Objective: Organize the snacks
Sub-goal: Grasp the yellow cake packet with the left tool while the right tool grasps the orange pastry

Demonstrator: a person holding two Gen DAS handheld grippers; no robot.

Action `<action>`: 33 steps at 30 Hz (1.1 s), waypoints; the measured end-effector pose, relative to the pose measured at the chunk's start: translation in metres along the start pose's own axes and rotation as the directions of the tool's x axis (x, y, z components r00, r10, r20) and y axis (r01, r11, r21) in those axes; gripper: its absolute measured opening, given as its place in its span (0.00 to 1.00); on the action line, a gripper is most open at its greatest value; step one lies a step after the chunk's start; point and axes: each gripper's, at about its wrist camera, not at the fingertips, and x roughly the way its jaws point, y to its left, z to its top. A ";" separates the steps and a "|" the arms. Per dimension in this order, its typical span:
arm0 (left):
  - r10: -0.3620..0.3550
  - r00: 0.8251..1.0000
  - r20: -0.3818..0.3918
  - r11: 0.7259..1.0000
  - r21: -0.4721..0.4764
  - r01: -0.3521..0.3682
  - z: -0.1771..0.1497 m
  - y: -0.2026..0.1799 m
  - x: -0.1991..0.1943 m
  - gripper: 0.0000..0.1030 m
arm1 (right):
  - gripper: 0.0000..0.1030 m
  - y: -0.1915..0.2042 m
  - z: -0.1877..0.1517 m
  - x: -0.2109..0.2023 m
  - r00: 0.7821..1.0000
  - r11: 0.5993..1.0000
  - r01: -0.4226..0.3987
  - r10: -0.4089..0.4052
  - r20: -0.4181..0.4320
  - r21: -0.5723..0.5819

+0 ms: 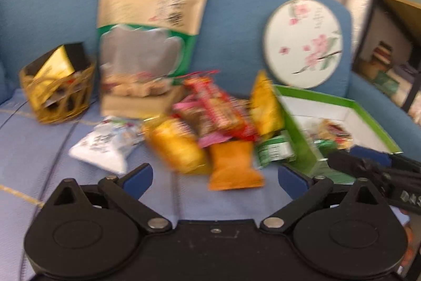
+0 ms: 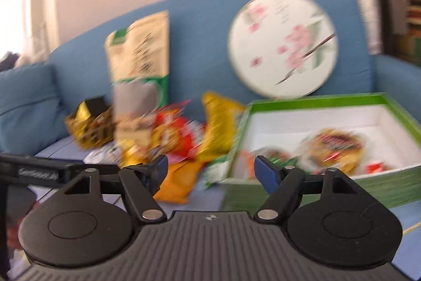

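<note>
Sorting looks partway done: a few snacks lie inside the green box (image 2: 394,173), while the snack pile (image 1: 210,123) sits just left of it. Left gripper (image 1: 215,175) and right gripper (image 2: 211,167) both gape empty; next likely calls for pinching the orange packet (image 1: 232,165).

Glossy foil snack packets (image 1: 234,165), woven-cloth sofa (image 1: 47,4)
</note>
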 end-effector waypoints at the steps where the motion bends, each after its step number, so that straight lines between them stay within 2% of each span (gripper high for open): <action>1: 0.008 1.000 -0.003 1.000 -0.017 -0.009 0.001 0.006 0.002 1.00 | 1.00 0.004 -0.003 0.004 1.000 1.000 -0.015 0.015 -0.017 0.001; 4: 0.004 1.000 -0.014 0.994 -0.110 -0.006 0.012 0.024 0.014 1.00 | 1.00 0.013 -0.010 0.016 0.997 0.999 -0.042 0.041 -0.062 -0.015; 8: -0.001 0.999 -0.033 0.974 -0.224 -0.006 0.031 0.036 0.045 1.00 | 1.00 0.024 -0.018 0.018 0.995 0.996 -0.068 0.063 -0.080 -0.064; 13: 0.050 0.994 -0.096 0.964 -0.254 -0.073 0.040 0.042 0.088 1.00 | 1.00 0.028 -0.024 0.024 0.991 0.992 -0.096 0.088 -0.101 -0.080; 15: 0.033 0.990 -0.140 0.972 -0.225 -0.064 0.036 0.043 0.097 0.34 | 1.00 0.029 -0.026 0.028 0.990 0.992 -0.097 0.087 -0.111 -0.086; 16: -0.012 0.990 -0.143 0.975 -0.223 -0.020 0.033 0.045 0.095 0.18 | 1.00 0.030 -0.027 0.030 0.989 0.992 -0.094 0.083 -0.118 -0.086; 17: -0.035 0.989 -0.141 0.974 -0.226 0.002 0.030 0.047 0.089 0.16 | 1.00 0.030 -0.027 0.031 0.989 0.992 -0.093 0.082 -0.124 -0.086; 22: -0.149 0.967 -0.206 0.980 -0.164 0.116 0.004 0.046 0.046 0.16 | 1.00 0.033 -0.029 0.033 0.986 0.991 -0.107 0.095 -0.135 -0.085; 24: -0.192 0.955 -0.226 0.974 -0.167 0.157 -0.008 0.047 0.028 0.19 | 1.00 0.034 -0.030 0.035 0.985 0.990 -0.111 0.097 -0.145 -0.090; 25: -0.193 0.955 -0.225 0.975 -0.156 0.160 -0.012 0.046 0.021 0.26 | 1.00 0.035 -0.031 0.036 0.984 0.989 -0.111 0.097 -0.149 -0.094; 26: -0.177 0.961 -0.210 0.978 -0.144 0.149 -0.014 0.047 0.014 0.44 | 1.00 0.037 -0.032 0.038 0.984 0.989 -0.109 0.093 -0.152 -0.099; 28: -0.123 0.980 -0.158 0.987 -0.119 0.105 -0.017 0.050 -0.003 0.68 | 1.00 0.040 -0.032 0.044 0.985 0.990 -0.083 0.064 -0.158 -0.118; 30: -0.085 0.990 -0.112 0.991 -0.112 0.073 -0.016 0.056 -0.015 0.70 | 1.00 0.043 -0.028 0.054 0.986 0.991 -0.040 0.018 -0.167 -0.127; 33: -0.068 0.994 -0.082 0.991 -0.120 0.058 -0.013 0.063 -0.021 0.70 | 1.00 0.051 -0.018 0.069 0.986 0.990 -0.006 -0.018 -0.165 -0.141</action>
